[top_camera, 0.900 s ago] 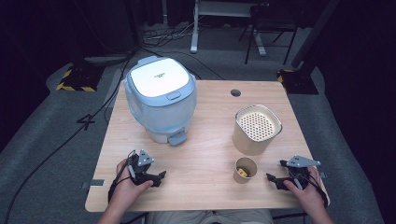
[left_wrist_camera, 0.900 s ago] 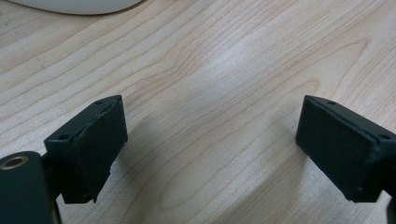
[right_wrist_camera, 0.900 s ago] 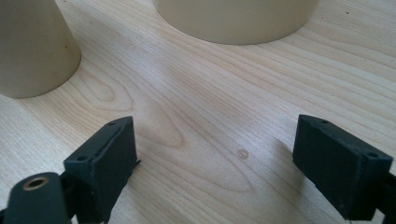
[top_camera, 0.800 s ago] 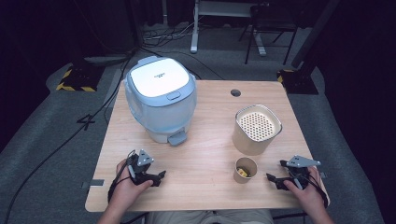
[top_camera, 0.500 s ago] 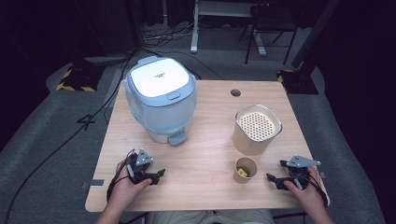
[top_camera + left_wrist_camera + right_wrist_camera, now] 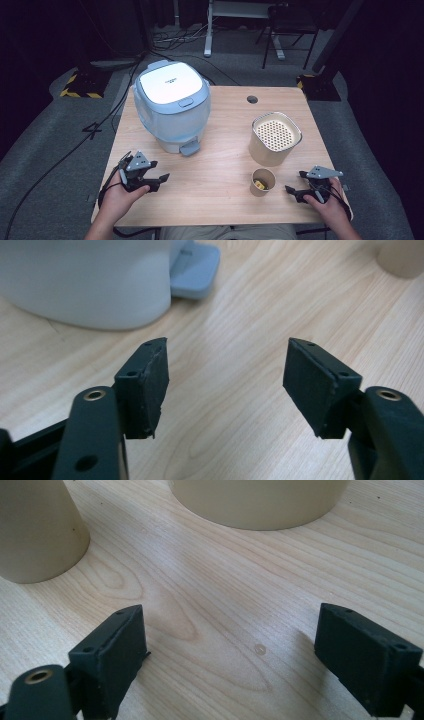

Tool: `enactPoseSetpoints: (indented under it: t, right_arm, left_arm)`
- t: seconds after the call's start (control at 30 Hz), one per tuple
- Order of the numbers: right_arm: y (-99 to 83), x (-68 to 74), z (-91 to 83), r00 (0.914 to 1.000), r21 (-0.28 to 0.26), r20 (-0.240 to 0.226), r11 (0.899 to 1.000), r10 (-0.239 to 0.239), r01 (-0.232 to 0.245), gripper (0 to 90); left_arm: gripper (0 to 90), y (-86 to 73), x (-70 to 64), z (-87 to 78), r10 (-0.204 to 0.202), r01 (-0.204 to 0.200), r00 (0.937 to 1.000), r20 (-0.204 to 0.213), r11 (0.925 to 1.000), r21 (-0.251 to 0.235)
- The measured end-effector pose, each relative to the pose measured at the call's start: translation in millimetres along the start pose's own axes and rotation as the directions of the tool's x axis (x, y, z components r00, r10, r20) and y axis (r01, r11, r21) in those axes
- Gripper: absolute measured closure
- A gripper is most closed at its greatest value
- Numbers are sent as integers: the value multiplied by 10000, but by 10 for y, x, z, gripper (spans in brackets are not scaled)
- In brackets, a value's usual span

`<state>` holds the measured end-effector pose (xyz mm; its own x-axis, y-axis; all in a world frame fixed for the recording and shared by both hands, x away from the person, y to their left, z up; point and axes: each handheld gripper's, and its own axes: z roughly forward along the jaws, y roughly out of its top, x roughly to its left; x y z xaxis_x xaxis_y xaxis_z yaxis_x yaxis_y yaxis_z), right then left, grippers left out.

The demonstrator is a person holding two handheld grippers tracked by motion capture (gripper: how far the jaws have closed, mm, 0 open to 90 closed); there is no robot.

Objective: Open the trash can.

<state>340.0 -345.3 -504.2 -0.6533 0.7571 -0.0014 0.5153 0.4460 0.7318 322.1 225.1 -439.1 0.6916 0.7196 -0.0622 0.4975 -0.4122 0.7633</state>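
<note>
left tool (image 6: 159, 180) barely shifted since.

Rice cooker (image 6: 171, 105): white and pale blue, lid shut, upright at my table's far left; its blue front tab faces me.
Tan container (image 6: 275, 138): upright right of centre, perforated top.
Small cup (image 6: 263, 181): tan, upright, just in front of that container, something yellow inside.

A light wooden table (image 6: 225, 125) carries a white and pale-blue cooker-like appliance (image 6: 171, 102) at far left, a tan container with a perforated lid (image 6: 275, 137) at right, and a small cup (image 6: 263, 181) near it, holding something yellowish.
</note>
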Motion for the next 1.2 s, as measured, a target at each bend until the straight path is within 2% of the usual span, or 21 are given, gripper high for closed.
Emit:
enactPoseSetpoints:
  t: [0.1,0.23,0.27,0.33,0.4,0.43,0.47,0.5,0.53,0.67,0.8,0.93,0.97,1.0,1.07,1.13,1.17,1.2]
  right_arm:
    - [3,-10,5,10000,-14,-64,10000,-73,73,134]
    - [5,-15,7,9999,-14,-103,9999,-111,111,134]
    - [5,-15,7,9999,-14,-103,9999,-111,111,134]
    - [5,-15,7,9999,-16,-103,9999,-112,112,134]
    - [4,-15,7,9999,-16,-103,9999,-109,109,134]
    - [4,-15,8,9999,-18,-98,9999,-110,109,134]
    - [4,-15,8,9999,-18,-98,9999,-110,109,134]
    - [5,-15,7,9999,-17,-103,9999,-110,110,134]
    - [5,-14,8,9999,-19,-101,9999,-107,107,134]
    - [4,-15,8,9999,-18,-93,9999,-114,114,134]
    - [4,-13,8,9999,-28,-95,9999,-100,100,134]
    - [4,-11,7,9999,-30,-86,9999,-109,109,137]
    - [4,-11,7,9999,-29,-87,9999,-108,108,137]
    - [4,-11,7,9999,-29,-87,9999,-108,108,137]
    - [4,-11,7,9999,-30,-85,9999,-107,106,136]
    - [4,-11,7,9999,-29,-86,9999,-106,106,136]
    - [4,-11,7,9999,-30,-85,9999,-105,105,137]
    - [4,-11,7,9999,-30,-85,9999,-105,105,137]
  left_arm:
    - [417,85,3,-80,-99,106,9997,215,9995,-295]
    - [497,223,-6,-169,-171,216,9989,426,9940,-1072]
    - [507,223,-6,-169,-171,216,9989,426,9940,-1072]
    - [516,276,-6,-198,-181,247,9986,488,9900,-1392]
    - [540,332,17,-222,-108,184,9990,425,9832,-1817]
    - [552,390,41,-245,-142,240,9989,457,9752,-2198]
    - [560,390,41,-245,-142,240,9989,457,9752,-2198]
    - [567,448,56,-269,-157,268,9988,457,9669,-2539]
    - [577,448,56,-269,-157,268,9988,457,9669,-2539]
    - [601,574,66,-319,-141,259,9990,424,9562,-2916]
    - [647,761,86,-387,-198,266,9995,247,9491,-3140]
    - [693,888,99,-411,-91,172,9996,271,9487,-3157]
    - [705,975,101,-429,57,21,9997,241,9493,-3143]
    - [716,975,101,-429,57,21,9997,241,9493,-3143]
    - [715,1106,110,-462,244,-116,9990,377,9516,-3072]
    - [713,1150,111,-467,257,-115,9988,428,9525,-3044]
    - [739,1240,117,-479,334,-197,9986,409,9544,-2980]
    - [751,1240,117,-479,334,-197,9986,409,9544,-2980]
